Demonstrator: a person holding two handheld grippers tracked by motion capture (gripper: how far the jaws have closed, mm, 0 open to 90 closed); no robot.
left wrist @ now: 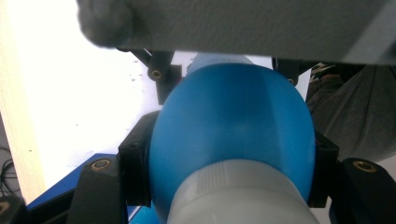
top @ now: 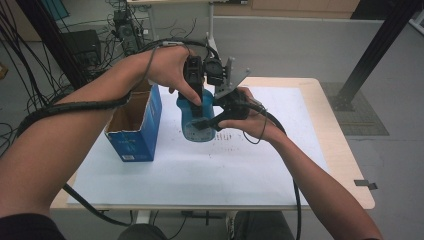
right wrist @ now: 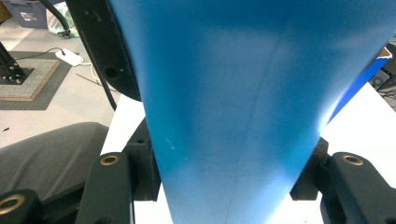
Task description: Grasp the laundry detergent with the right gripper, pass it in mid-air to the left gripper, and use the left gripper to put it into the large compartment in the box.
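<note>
I see both claws clamped on the blue bottle [top: 197,120] at frame center, above the white worktop [top: 200,170]. My left claw [top: 196,102] grips its rounded upper body near the pale cap [left wrist: 233,196]; my right claw [top: 220,112] clenches the lower body. Its long axis runs roughly upright. An open blue box [top: 135,125] stands just to its left.

White sheet [top: 210,170] covers light wood table [top: 350,165]; open blue cardboard box [top: 135,127] stands on sheet's left part; black cables [top: 30,65] tangled on grey floor beyond table's left; dark floor mat [top: 362,117] right of table.
</note>
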